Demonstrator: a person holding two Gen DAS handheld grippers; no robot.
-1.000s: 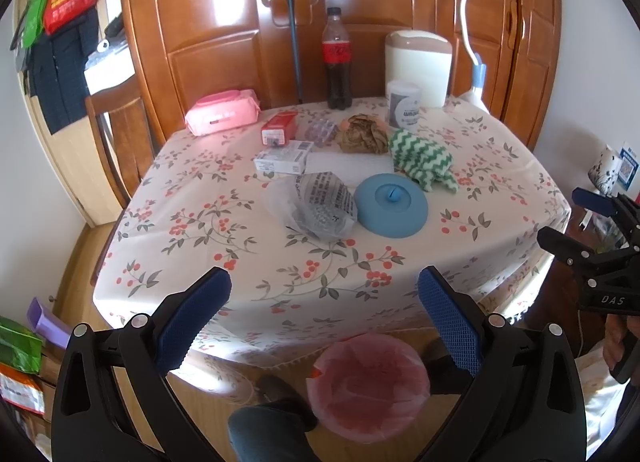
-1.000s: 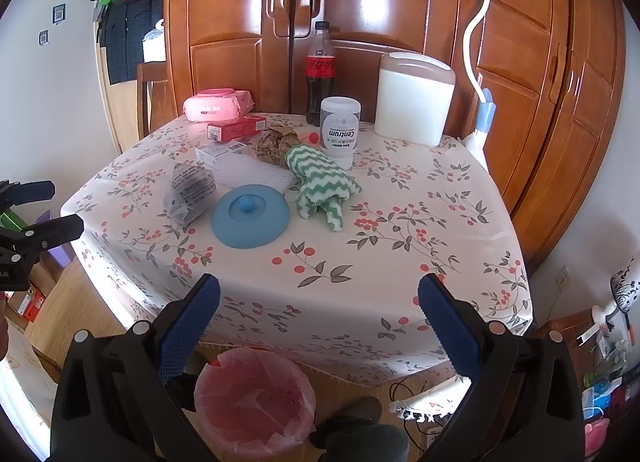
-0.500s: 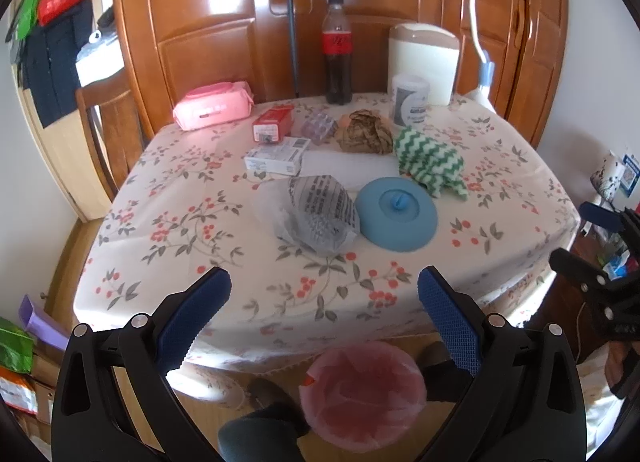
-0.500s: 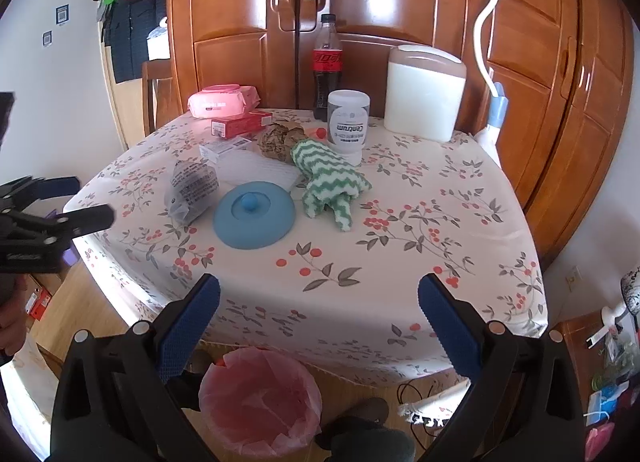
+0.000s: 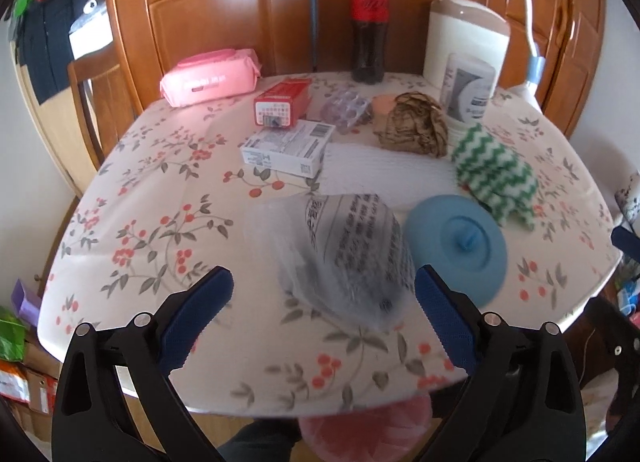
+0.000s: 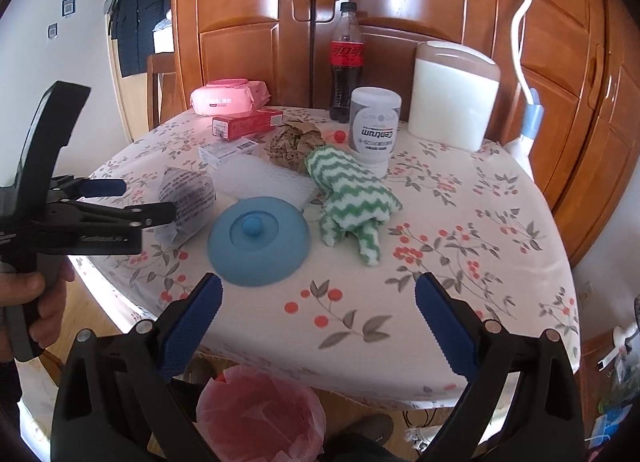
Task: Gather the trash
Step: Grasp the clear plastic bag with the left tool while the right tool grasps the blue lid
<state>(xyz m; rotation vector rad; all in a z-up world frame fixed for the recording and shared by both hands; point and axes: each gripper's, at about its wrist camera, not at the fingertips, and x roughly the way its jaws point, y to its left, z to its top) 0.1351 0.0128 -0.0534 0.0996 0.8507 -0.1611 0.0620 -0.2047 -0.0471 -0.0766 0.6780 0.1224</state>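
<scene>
A crumpled clear plastic bag point(image 5: 344, 254) with black print lies on the floral table point(image 5: 152, 198) near its front edge. My left gripper point(image 5: 323, 290) is open and hovers just short of the bag, nothing between its fingers. In the right wrist view the left gripper point(image 6: 140, 198) reaches the bag point(image 6: 186, 198) from the left. A brown crumpled paper ball point(image 5: 412, 128) sits further back. My right gripper point(image 6: 318, 294) is open and empty over the front of the table. A bin with a pink liner point(image 6: 260, 418) stands on the floor below the table edge.
A blue round lid point(image 6: 258, 240), a green zigzag cloth point(image 6: 348, 198) and a white foam sheet point(image 5: 380, 170) lie mid-table. Boxes point(image 5: 286, 148), a pink wipes pack point(image 5: 210, 76), a cola bottle point(image 6: 346, 62), a white jar point(image 6: 374, 134) and a cream container point(image 6: 454, 94) stand behind. A hand point(image 6: 28, 302) holds the left gripper.
Both grippers have moved forward toward the table. The left one has come in over the front edge, close to the plastic bag. Both stay open.
</scene>
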